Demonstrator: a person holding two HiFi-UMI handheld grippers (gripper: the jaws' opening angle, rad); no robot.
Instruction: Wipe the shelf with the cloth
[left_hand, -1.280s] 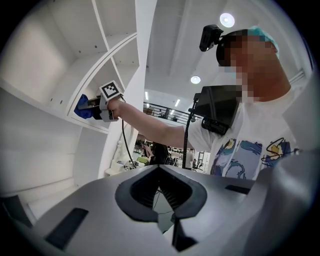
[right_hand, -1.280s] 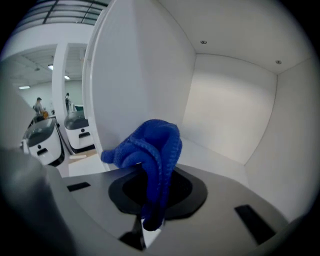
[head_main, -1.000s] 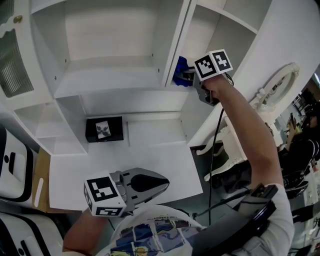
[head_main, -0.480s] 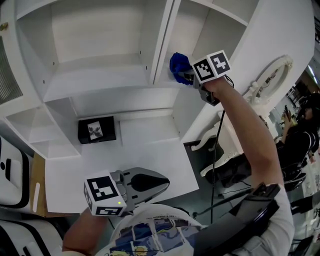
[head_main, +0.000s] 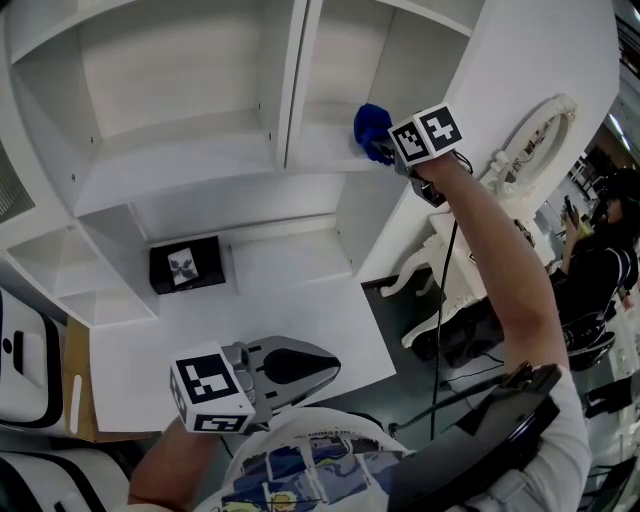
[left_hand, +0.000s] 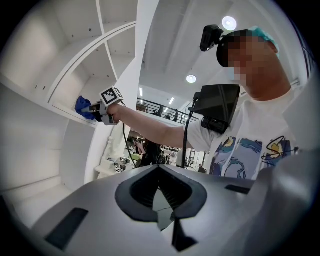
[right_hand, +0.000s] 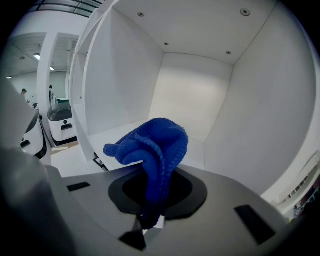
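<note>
A blue knitted cloth (right_hand: 152, 150) bunches out of my right gripper (right_hand: 150, 212), whose jaws are shut on it. In the head view the right gripper (head_main: 388, 152) holds the cloth (head_main: 370, 125) at the front edge of the upper right shelf (head_main: 325, 150) of the white cabinet. The shelf board (right_hand: 125, 130) runs under and behind the cloth in the right gripper view. My left gripper (head_main: 300, 372) hangs low by my body, jaws shut with nothing between them. From the left gripper view, the cloth (left_hand: 82, 106) shows far off on the shelf.
A black box (head_main: 185, 265) sits in a lower cabinet compartment. A white desk surface (head_main: 250, 310) lies below the shelves. An upright white divider (head_main: 290, 80) separates the two upper compartments. A cable hangs from my right arm.
My right gripper has carried the cloth to the right along the shelf's front edge, away from the divider. The left gripper has stayed where it was.
</note>
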